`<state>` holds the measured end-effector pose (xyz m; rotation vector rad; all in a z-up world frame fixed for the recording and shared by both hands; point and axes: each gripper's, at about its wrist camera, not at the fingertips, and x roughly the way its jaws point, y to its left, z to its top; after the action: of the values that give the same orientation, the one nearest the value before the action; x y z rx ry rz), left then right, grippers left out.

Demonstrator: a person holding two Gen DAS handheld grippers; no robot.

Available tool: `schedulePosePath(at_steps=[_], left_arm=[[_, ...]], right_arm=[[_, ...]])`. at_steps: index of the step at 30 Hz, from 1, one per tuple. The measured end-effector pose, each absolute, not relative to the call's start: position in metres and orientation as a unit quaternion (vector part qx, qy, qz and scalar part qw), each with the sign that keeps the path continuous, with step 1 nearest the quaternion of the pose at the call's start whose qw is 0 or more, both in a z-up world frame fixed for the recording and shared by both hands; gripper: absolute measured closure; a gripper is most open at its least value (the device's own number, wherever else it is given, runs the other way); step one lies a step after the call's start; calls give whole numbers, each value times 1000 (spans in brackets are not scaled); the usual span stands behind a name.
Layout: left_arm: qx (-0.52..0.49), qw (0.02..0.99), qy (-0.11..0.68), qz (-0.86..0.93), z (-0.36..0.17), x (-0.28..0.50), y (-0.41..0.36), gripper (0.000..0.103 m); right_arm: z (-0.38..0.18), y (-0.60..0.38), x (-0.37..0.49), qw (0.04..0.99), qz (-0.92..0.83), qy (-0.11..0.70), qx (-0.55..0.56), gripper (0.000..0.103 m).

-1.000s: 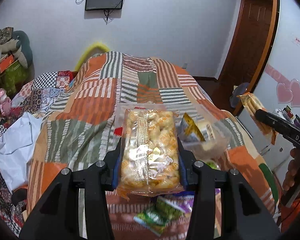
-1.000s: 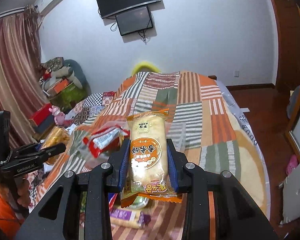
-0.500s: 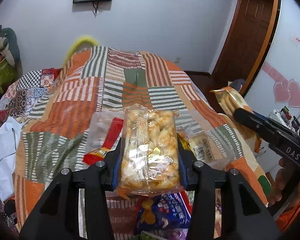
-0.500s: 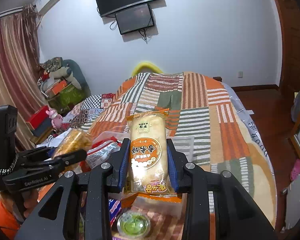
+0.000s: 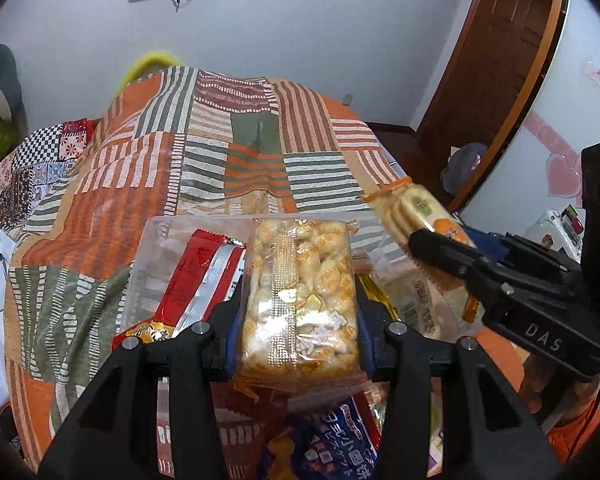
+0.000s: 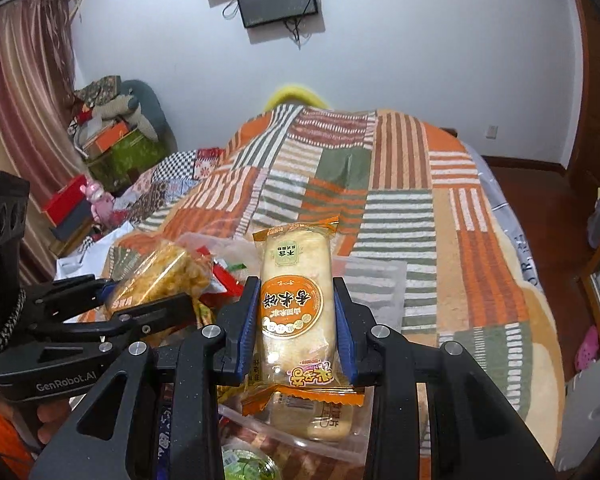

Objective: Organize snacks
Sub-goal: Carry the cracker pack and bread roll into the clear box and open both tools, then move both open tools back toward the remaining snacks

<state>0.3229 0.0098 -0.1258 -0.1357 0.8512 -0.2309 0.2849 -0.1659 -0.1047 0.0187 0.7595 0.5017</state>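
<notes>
Left gripper (image 5: 298, 316) clamped on clear puffed-snack pack (image 5: 300, 292), held upright above clear tray (image 5: 156, 236) on patchwork bedspread (image 5: 236, 160); red wrapper (image 5: 196, 280) already lay in tray. Right gripper (image 6: 296, 320) clamped on orange rice-cracker pack (image 6: 294, 300), held over second clear tray (image 6: 380, 276). Likely sorting by type, one pack per hand, each over own tray. Neither released yet.

From my left camera, the clear tray (image 5: 156, 236) is mostly covered: the puffed-snack bag (image 5: 298, 296) and left tool (image 5: 298, 344) hide its middle and near wall. The blue packet (image 5: 340, 444) is cut off by the bottom edge, its print only partly readable. On my right camera, the rice-cracker pack (image 6: 296, 308) hides most of the pale packet (image 6: 320, 420) below it.
</notes>
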Motion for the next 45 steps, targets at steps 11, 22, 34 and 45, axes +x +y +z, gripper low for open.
schedulePosePath(at_steps=[11, 22, 34, 45], left_arm=[[-74, 902, 410, -111, -127, 330, 8, 56], [-67, 907, 403, -102, -112, 305, 14, 55], [-41, 920, 381, -82, -86, 248, 20, 31], [-32, 907, 416, -53, -102, 200, 43, 28]], right_arm=[[-119, -155, 295, 883, 250, 398, 3, 72], [-105, -166, 282, 889, 243, 389, 9, 62], [-76, -175, 228, 905, 247, 346, -17, 44], [-87, -172, 188, 901, 252, 352, -37, 30]])
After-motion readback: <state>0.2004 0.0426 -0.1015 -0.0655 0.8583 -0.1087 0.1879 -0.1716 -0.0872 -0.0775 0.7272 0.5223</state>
